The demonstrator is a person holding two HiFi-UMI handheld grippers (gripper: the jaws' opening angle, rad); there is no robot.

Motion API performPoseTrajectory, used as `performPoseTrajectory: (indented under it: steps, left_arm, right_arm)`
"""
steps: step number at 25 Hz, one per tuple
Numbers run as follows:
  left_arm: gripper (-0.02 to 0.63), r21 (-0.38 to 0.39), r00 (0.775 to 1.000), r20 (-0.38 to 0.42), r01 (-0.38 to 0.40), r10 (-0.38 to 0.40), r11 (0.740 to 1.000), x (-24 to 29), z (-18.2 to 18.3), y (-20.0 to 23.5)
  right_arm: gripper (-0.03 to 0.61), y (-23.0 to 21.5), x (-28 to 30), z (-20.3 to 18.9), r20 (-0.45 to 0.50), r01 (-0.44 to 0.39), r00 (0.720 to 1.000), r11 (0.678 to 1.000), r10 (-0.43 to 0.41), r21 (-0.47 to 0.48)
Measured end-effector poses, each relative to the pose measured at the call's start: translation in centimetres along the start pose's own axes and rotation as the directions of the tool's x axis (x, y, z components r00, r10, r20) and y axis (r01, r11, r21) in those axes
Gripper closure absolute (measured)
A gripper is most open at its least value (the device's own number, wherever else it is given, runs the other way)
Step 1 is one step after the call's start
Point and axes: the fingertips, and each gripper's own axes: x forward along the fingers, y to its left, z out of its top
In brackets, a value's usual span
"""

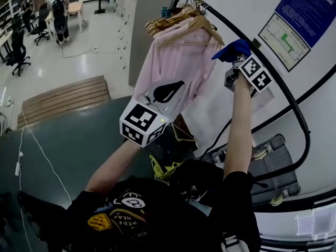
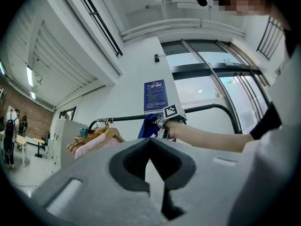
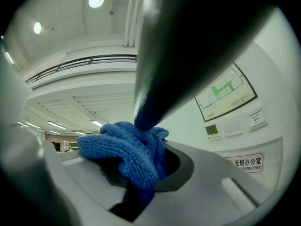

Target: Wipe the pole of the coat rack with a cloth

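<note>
The fingers of the right gripper (image 1: 239,59) are clenched on a bunched blue cloth (image 3: 127,154). The cloth is pressed against the black pole (image 3: 197,41) of the coat rack (in the right gripper view the pole fills the upper part and meets the cloth directly). The contact is on the top bar, to the right of the wooden hangers (image 1: 173,20) and before the bend where the pole turns downward.

The fingers of the left gripper (image 2: 150,145) are closed tip to tip with nothing between them. This gripper hangs lower, near the pink garment (image 1: 178,62), and takes no part.

I judge that the wiping itself is in hand. The next move calls for sliding the cloth along the pole with steady pressure and a firm grasp, following the bend on the right. On the left the hangers stand in the way.

The pole is a smooth, round tube, so the cloth should glide easily, but it touches only one side at a time.

Behind the rack is a white wall with a blue poster (image 1: 304,4) and a framed plan (image 1: 283,38). A grey suitcase (image 1: 273,167) lies at the foot of the rack on the dark floor (image 1: 63,156). Far to the left are a wooden bench (image 1: 63,98) and people at worktops.
</note>
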Motion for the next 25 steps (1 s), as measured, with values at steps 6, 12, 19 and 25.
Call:
performPoseTrajectory:
  steps: [6, 12, 19, 25]
  left_arm:
    - [0.615, -0.020, 0.996, -0.006, 0.086, -0.087, 0.996, 0.4, 1.3, -1.6]
    - [0.615, -0.059, 0.935, -0.001, 0.353, -0.354, 0.934, 4.9, -0.1, -10.6]
    - [0.615, -0.089, 0.784, 0.001, 0.618, -0.620, 0.781, 8.9, -1.7, -23.2]
    - [0.615, -0.123, 0.724, 0.008, 0.685, -0.690, 0.718, 8.9, -2.5, -27.9]
  right_arm:
    - [0.518, 2.2, -5.0, 1.9, 0.025, -0.019, 0.999, 0.999, 0.020, -0.032]
    - [0.517, -1.8, -16.2, 4.5, 0.082, 0.046, 0.996, 0.997, -0.042, -0.056]
    - [0.517, -6.8, -29.1, 8.0, 0.187, 0.226, 0.958, 0.974, -0.218, -0.022]
    - [0.518, -6.2, -34.8, 6.7, 0.204, 0.348, 0.930, 0.911, -0.305, -0.223]
